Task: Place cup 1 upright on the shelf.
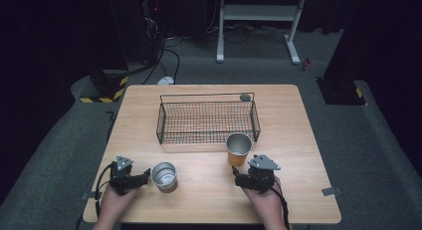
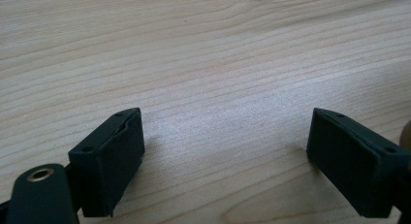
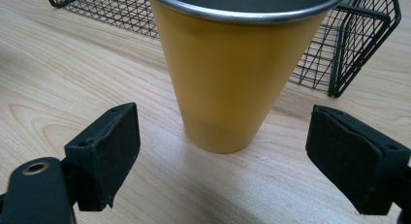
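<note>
Nothing started, by the look of it. Wire basket [image 1: 207, 121] at frame centre is empty. Yellow cup [image 1: 238, 149] stands upright just off its lower-right corner, silver cup [image 1: 164, 175] lower left. Right gripper [image 1: 241, 178] jaws spread, lined up on the yellow cup, not touching. Left gripper [image 1: 144, 175] jaws spread over bare table [image 1: 298, 140]. Likely both cups left to place.

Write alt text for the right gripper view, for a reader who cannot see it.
A tapered yellow cup with a silver metal rim stands upright on the light wooden table, ahead of the open right gripper, untouched. A black wire basket sits behind the cup.
</note>
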